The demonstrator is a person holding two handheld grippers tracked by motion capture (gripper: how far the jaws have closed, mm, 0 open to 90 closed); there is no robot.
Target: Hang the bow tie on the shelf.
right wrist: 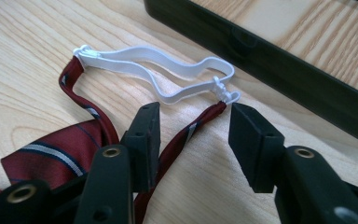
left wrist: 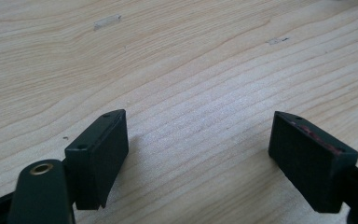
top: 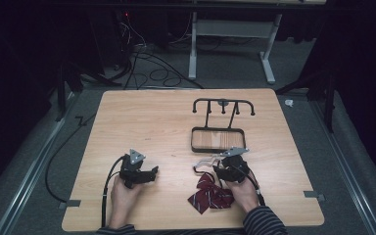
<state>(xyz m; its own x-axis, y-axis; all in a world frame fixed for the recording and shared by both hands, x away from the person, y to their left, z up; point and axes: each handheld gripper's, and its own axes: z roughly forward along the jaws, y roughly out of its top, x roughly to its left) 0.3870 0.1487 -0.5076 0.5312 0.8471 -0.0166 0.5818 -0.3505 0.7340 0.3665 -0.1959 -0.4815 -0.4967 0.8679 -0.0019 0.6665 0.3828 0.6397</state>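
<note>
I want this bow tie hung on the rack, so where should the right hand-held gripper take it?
Probably the dark red strap just short of the white elastic loop, from above: it lies flat between the right hand-held gripper's open jaws, narrow enough to pinch.

A dark lab: wooden table (top: 142,117), floor cables (top: 147,68), black curtains (top: 362,73) around.

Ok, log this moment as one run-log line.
left gripper: open, idle over bare table | right gripper: open, straddling bow tie strap, no grip | stand: beyond
</note>
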